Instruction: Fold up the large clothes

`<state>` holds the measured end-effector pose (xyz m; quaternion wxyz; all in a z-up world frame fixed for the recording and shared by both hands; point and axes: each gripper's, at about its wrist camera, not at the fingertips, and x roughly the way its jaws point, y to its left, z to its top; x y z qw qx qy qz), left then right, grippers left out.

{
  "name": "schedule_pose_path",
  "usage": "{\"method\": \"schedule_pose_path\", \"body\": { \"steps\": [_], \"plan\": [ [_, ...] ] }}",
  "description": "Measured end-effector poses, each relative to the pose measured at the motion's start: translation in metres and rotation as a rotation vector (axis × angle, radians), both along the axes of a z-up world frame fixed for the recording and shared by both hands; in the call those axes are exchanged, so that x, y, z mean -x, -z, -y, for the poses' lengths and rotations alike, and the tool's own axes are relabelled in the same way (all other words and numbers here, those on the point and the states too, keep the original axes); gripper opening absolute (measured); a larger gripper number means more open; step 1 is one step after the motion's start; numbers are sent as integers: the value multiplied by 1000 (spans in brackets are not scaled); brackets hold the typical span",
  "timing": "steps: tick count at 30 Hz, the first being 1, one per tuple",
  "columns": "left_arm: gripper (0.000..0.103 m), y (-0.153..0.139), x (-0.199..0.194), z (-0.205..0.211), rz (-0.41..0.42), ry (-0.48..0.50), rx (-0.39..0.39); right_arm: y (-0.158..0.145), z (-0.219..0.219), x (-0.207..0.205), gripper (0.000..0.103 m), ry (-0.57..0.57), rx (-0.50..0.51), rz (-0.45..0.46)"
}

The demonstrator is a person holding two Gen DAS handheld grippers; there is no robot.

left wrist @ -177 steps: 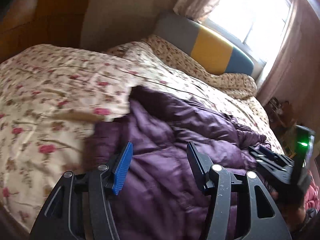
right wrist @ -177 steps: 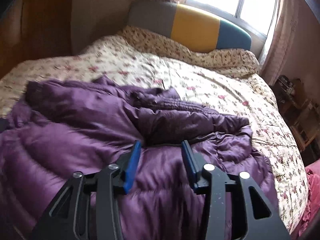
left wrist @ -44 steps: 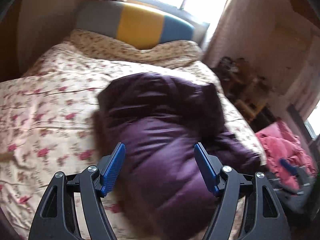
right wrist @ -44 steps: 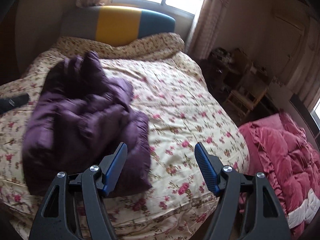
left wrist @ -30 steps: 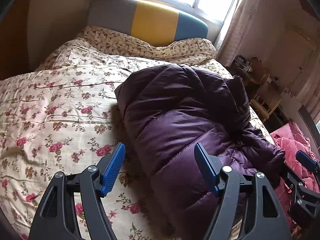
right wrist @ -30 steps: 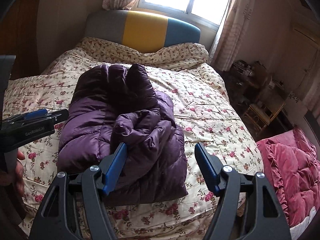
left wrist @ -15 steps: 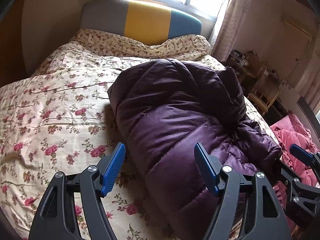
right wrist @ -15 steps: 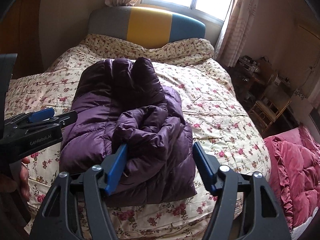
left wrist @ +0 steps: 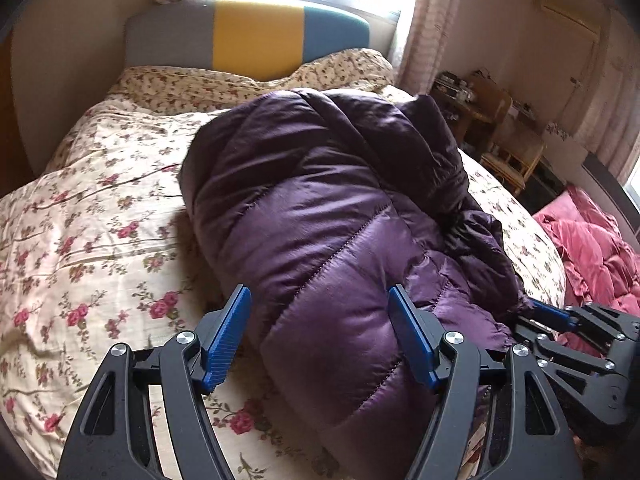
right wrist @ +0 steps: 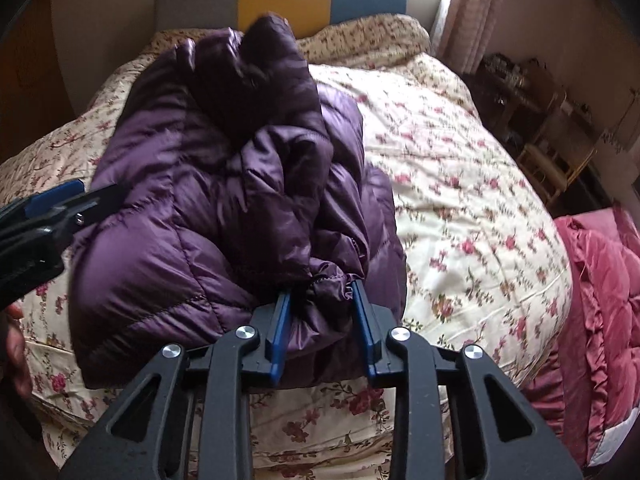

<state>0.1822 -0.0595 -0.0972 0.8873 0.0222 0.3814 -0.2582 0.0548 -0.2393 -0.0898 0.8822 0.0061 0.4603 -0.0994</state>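
Nearest, the right tool [right wrist: 322,320] is closing its jaws on a bunched sleeve cuff [right wrist: 328,284] of the purple down jacket [left wrist: 320,208], while the left tool [left wrist: 320,336] hangs wide open and empty over the jacket's near end. The jacket lies on the floral bed [left wrist: 80,240] already gathered into a rough bundle, so the fold looks mostly done. Tucking this loose sleeve and squaring the far, hooded end seem left.

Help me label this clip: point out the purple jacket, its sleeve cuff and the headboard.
purple jacket [left wrist: 320,216]: left wrist view, quilted top panel.
sleeve cuff [right wrist: 326,282]: right wrist view, gathered end.
headboard [left wrist: 256,32]: left wrist view, yellow middle section.
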Motion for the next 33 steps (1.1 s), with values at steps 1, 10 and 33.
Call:
{"method": "schedule_pose_path", "body": {
  "steps": [1, 10, 33],
  "plan": [
    [71, 1, -1, 2, -2, 6, -2, 3, 2, -1, 26, 3, -7, -6],
    [71, 17, -7, 29, 5, 95, -38, 45, 13, -6, 23, 24, 9, -50],
    [71, 4, -9, 12, 1, 49, 45, -19, -1, 16, 45, 42, 96, 88]
  ]
}}
